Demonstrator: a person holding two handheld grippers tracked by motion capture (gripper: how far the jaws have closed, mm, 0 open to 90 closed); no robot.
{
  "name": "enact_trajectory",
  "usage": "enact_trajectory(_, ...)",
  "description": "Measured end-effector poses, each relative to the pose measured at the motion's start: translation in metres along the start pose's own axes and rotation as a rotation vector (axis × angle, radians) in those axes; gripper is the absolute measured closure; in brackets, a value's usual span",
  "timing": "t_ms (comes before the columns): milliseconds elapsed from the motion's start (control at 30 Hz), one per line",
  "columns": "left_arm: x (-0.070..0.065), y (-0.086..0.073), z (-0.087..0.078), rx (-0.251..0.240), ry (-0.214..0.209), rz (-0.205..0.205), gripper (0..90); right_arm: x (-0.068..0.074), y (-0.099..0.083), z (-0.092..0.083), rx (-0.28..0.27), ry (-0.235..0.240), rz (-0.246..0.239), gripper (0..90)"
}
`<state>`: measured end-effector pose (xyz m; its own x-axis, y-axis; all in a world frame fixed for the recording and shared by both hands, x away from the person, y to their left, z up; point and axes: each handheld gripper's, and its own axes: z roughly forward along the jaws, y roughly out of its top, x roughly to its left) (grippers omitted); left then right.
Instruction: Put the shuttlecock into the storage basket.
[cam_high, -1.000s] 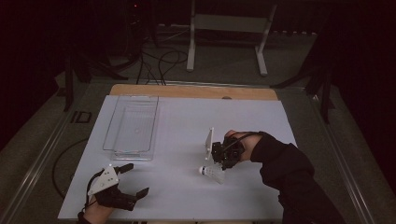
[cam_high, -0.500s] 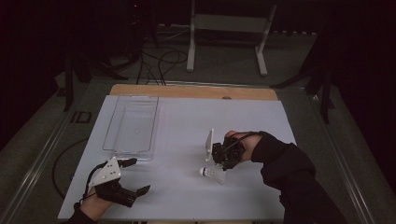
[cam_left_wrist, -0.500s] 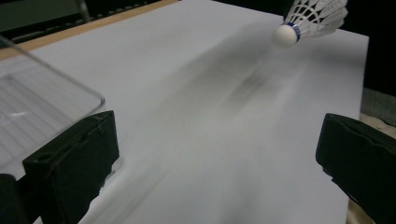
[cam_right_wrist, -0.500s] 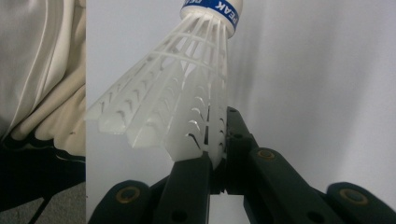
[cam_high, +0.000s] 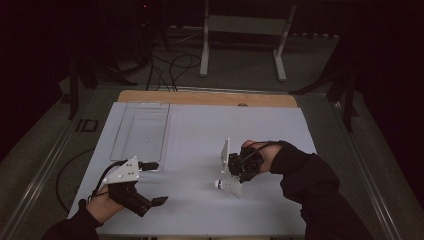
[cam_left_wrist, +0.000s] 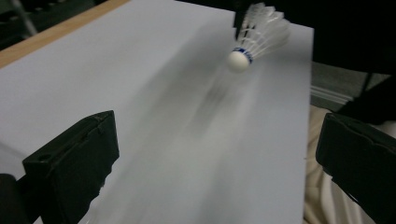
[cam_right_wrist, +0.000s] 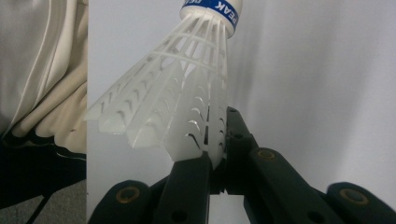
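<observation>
Shuttlecock (cam_right_wrist: 187, 88) skirt sits clamped in right gripper (cam_right_wrist: 218, 154); left gripper (cam_left_wrist: 215, 154) gapes empty.

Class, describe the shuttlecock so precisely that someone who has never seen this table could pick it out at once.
Start at the white table and move to its right half, where the right gripper is. Its jaws pinch the skirt edge of the shuttlecock. It alone has a slotted white plastic skirt, a round white tip and a blue band.
</observation>
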<state>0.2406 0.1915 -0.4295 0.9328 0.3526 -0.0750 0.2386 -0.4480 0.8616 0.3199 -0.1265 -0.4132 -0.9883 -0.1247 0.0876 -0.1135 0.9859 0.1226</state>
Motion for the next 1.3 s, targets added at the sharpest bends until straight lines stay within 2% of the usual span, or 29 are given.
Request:
enact_trajectory(233,0.0,0.021,0.008,0.066,-0.005,0.069,0.1,0.001,-0.001,-0.001,0.003,0.008,0.003,89.5)
enact_trajectory(367,0.0,0.034,0.01,0.074,0.003,0.107,0.1,0.001,-0.002,-0.002,0.003,0.009,0.007,89.5)
enact_trajectory(433,0.001,0.04,0.011,0.087,-0.014,0.099,0.1,0.001,-0.002,-0.002,0.003,0.009,0.01,89.5)
enact_trajectory(567,0.0,0.049,0.015,0.111,-0.036,0.124,0.1,0.001,-0.002,-0.002,0.004,0.01,0.012,89.5)
enact_trajectory(767,-0.003,0.058,0.028,0.184,-0.069,0.148,0.1,0.001,-0.001,-0.002,0.001,0.017,0.027,89.4)
enact_trajectory(900,-0.005,0.061,0.037,0.218,-0.077,0.162,0.1,0.001,0.0,-0.003,0.004,0.016,0.015,89.4)
enact_trajectory(967,-0.005,0.063,0.04,0.225,-0.092,0.169,0.1,0.002,0.003,-0.002,0.006,0.017,0.006,89.5)
enact_trajectory(1000,-0.006,0.064,0.042,0.228,-0.086,0.185,0.1,0.003,0.003,-0.002,0.006,0.02,0.007,89.5)
enact_trajectory(1067,-0.005,0.066,0.046,0.241,-0.102,0.186,0.1,0.003,0.004,-0.002,0.001,0.02,-0.001,89.5)
enact_trajectory(1133,-0.005,0.068,0.052,0.268,-0.094,0.203,0.1,0.004,0.005,-0.002,0.002,0.019,0.0,89.5)
enact_trajectory(1300,-0.004,0.074,0.063,0.274,-0.13,0.229,0.1,0.005,0.007,-0.001,-0.003,0.022,-0.01,89.5)
